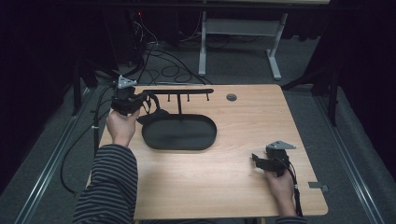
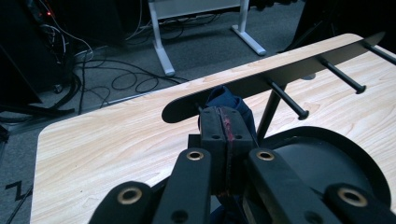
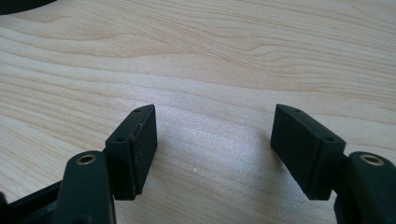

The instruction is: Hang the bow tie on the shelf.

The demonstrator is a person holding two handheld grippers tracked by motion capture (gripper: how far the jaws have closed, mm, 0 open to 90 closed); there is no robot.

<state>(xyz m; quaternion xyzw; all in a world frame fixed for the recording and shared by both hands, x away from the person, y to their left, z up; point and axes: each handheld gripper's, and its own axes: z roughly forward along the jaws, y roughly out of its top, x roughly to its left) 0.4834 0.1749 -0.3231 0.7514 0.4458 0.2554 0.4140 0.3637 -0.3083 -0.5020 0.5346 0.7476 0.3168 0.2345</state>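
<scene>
A black peg rack stands on the wooden table (image 1: 224, 186): a flat bar (image 1: 180, 92) with several pegs on a thin post over an oval base (image 1: 187, 135). My left gripper (image 1: 140, 100) is at the bar's left end, shut on a dark blue cloth (image 1: 153, 109) that hangs down toward the base. In the left gripper view the jaws (image 2: 227, 116) are pressed together on a thin fold, and the blue cloth (image 2: 231, 100) bunches just under the bar (image 2: 280, 70). My right gripper (image 1: 256, 159) rests low over the table at the right, open (image 3: 212, 135), with bare wood between its fingers.
A round cable hole (image 1: 231, 97) sits near the table's far edge. A small grey plate (image 1: 318, 186) lies at the right front corner. Beyond the table, cables (image 1: 163, 65) trail on the floor beside a white desk frame (image 1: 202, 51).
</scene>
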